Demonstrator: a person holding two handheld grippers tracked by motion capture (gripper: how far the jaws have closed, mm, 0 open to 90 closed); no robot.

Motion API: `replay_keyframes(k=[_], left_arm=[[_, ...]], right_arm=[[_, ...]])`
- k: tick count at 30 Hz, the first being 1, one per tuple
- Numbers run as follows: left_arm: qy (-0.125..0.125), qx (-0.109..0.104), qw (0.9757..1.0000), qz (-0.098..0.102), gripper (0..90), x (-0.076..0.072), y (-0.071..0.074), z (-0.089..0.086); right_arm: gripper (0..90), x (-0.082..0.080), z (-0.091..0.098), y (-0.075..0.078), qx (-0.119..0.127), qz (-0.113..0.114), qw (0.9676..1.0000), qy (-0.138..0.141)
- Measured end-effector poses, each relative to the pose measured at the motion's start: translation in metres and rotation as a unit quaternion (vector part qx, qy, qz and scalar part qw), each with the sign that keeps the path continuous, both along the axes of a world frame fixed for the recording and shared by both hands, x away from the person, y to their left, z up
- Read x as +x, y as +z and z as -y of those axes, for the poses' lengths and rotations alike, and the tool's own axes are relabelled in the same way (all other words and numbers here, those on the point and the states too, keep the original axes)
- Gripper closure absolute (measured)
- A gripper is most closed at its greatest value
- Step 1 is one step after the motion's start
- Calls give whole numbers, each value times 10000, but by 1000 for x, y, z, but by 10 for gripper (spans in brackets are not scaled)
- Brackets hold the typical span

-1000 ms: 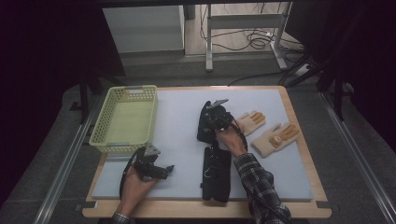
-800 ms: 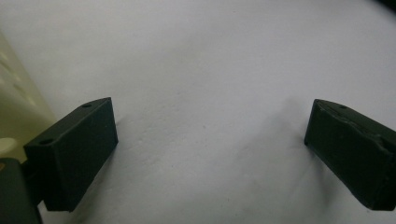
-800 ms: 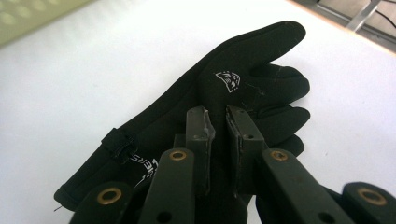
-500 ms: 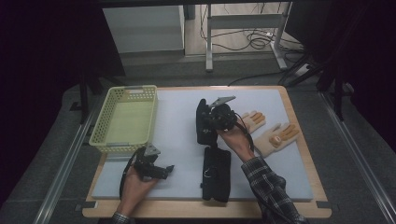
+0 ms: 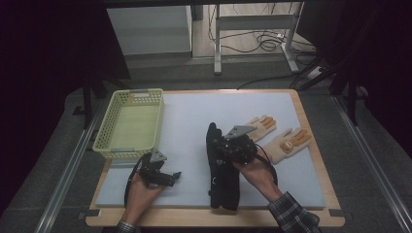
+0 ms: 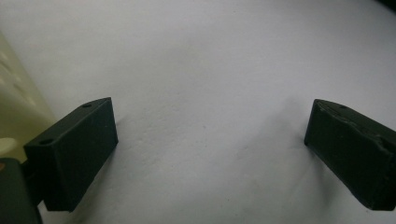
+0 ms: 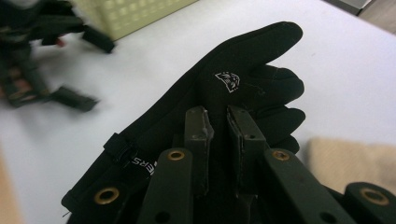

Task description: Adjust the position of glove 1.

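CHANGE: right tool (image 5: 228, 145) has carried a black glove (image 7: 224, 107) back over the second black glove (image 5: 224, 187) on the bench (image 5: 194, 116) | RIGHT: pinching that glove | LEFT: tool (image 5: 163, 175) wide, empty | NEXT: probably the basket (image 5: 130, 125)

A white-topped table (image 5: 194, 111) bears a basket (image 5: 130, 124), black gloves (image 5: 221, 187), and tan gloves (image 5: 279, 141).

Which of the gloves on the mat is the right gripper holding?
The black glove, pinched in the right gripper and lifted. The two tan gloves lie untouched at the mat's right.
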State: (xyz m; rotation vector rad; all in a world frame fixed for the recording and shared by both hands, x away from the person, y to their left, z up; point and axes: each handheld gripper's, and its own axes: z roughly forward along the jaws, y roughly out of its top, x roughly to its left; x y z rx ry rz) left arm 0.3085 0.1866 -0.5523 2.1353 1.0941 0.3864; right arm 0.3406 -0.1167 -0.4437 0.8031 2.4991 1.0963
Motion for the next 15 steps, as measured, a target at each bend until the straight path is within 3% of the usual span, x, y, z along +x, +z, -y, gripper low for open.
replay_keyframes(k=[7, 12, 15], left_arm=[[-18, 21, 10000, -4, 26, 0, 0, 0], [-16, 21, 10000, 0, 26, 0, 0, 0], [-32, 43, 10000, -6, 26, 0, 0, -1]], right_arm=[[781, -43, 8, -8, -3, 81, 10000, -42], [772, -51, 13, -35, 7, -53, 9999, -144], [696, -52, 14, -53, -28, -96, 9998, -194]])
